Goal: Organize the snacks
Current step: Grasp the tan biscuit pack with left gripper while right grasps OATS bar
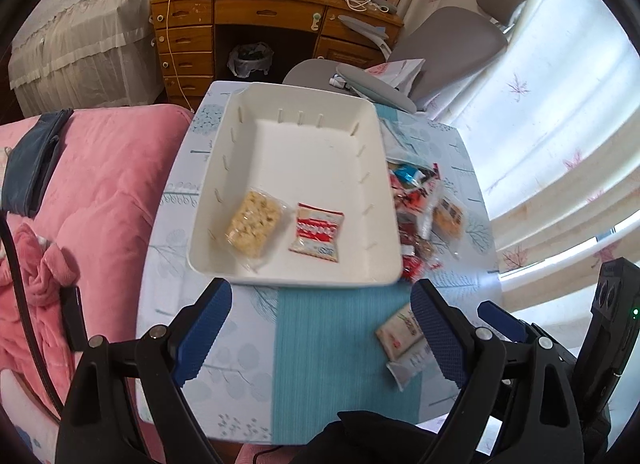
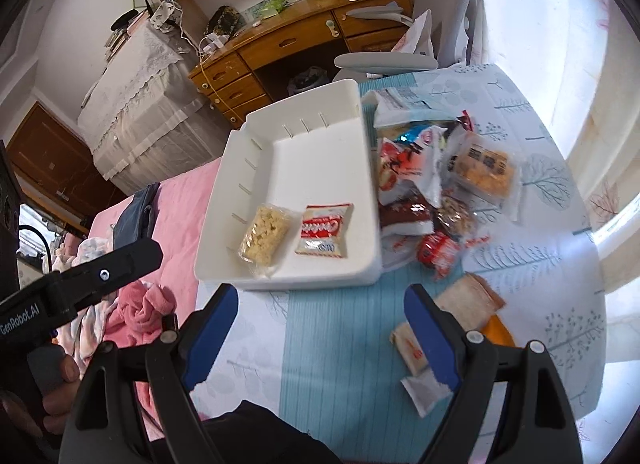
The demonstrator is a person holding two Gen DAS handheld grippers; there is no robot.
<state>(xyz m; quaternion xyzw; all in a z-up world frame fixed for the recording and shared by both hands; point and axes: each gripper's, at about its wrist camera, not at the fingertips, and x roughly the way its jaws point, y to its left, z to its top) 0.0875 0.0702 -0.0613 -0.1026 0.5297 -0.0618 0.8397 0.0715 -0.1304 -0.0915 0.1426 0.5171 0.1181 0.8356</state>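
A white tray (image 1: 304,104) (image 2: 360,200) sits on the table and holds a pale rice-crisp bar (image 1: 253,223) (image 2: 264,239) and a red-and-white snack packet (image 1: 317,232) (image 2: 325,230) side by side. A pile of wrapped snacks (image 1: 420,208) (image 2: 432,184) lies right of the tray. A white-and-red packet (image 1: 396,330) (image 2: 410,348) lies near the table's front by the right fingers. My left gripper (image 1: 322,328) is open and empty, above the table in front of the tray. My right gripper (image 2: 320,332) is open and empty there too.
A pink-quilted bed (image 1: 100,192) borders the table's left side. A grey office chair (image 1: 440,48) and wooden desk (image 1: 276,20) stand beyond the table. Curtains (image 1: 540,124) hang on the right. A sandwich-like pack (image 2: 472,298) lies near the front right.
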